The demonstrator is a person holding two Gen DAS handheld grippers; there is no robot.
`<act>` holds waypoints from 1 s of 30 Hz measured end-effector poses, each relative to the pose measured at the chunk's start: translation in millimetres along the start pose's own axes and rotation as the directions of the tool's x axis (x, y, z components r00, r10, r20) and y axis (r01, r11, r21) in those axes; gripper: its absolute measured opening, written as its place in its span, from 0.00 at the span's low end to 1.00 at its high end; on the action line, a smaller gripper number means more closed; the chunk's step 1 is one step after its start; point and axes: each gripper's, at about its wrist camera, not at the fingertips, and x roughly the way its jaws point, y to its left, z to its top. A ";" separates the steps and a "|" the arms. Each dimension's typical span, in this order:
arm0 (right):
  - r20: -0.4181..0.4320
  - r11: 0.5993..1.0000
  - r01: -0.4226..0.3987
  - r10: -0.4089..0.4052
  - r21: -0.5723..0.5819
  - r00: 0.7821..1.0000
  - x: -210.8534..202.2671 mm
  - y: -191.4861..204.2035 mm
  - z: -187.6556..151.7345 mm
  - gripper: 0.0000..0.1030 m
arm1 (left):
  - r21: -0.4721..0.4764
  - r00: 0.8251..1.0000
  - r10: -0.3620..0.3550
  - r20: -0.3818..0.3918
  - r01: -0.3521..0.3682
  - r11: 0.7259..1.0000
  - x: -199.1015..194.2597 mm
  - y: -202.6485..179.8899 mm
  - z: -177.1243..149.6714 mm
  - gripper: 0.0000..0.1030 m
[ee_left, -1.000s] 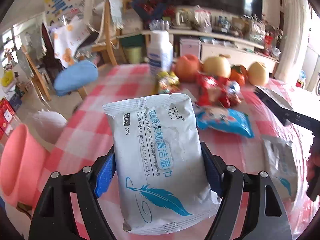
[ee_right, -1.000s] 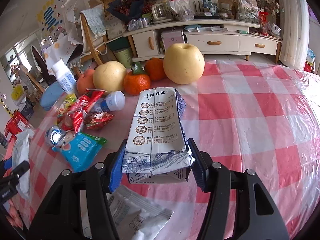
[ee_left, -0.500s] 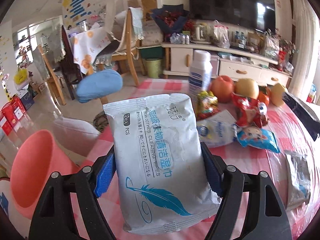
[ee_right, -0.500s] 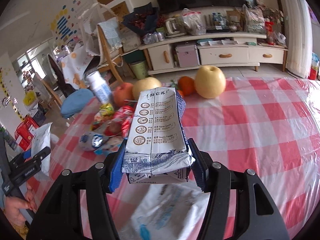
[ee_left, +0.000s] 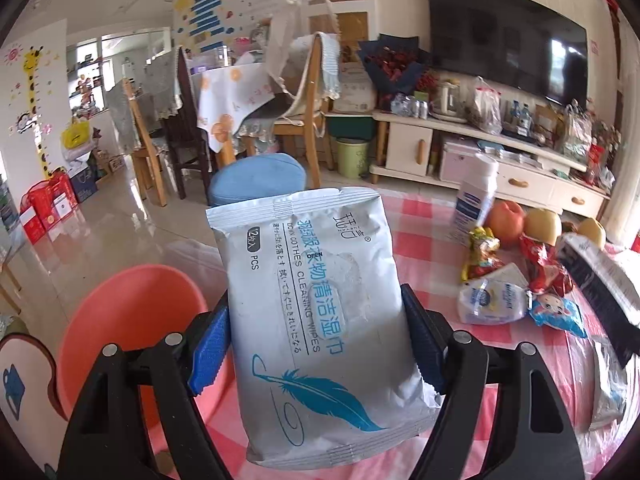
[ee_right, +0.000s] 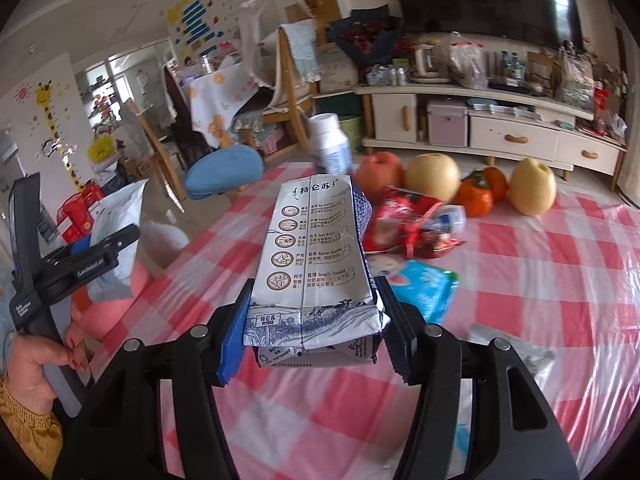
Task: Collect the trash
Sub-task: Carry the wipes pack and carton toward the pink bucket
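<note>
We grip one wet-wipes packet in our left hand-held gripper, clamped by its sides just beside the pink bin so it can drop in. Our right hand-held gripper squeezes one flattened milk carton above the checked surface, farther from the bin. Three snack wrappers, by our count, remain.

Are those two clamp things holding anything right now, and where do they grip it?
Left hand-held gripper pinches a wet-wipes packet by its side edges, near the bottom. Right hand-held gripper squeezes a flattened milk carton at its base.
</note>
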 end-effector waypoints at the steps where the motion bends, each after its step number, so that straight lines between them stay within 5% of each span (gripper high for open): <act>1: -0.003 1.000 -0.009 0.009 -0.009 1.000 1.4 7.0 0.7 0.57 | -0.009 1.000 0.007 0.005 -0.007 1.000 -1.6 6.6 1.3 0.75; 12: -0.047 0.981 -0.120 0.114 -0.151 0.992 33.3 114.0 13.3 0.57 | -0.151 0.995 0.095 0.006 -0.093 0.984 -1.3 85.9 11.2 0.75; 30: -0.167 0.885 -0.224 0.169 -0.409 0.971 106.9 271.6 18.6 0.57 | -0.323 0.970 0.228 -0.079 -0.241 0.915 15.9 194.9 5.0 0.75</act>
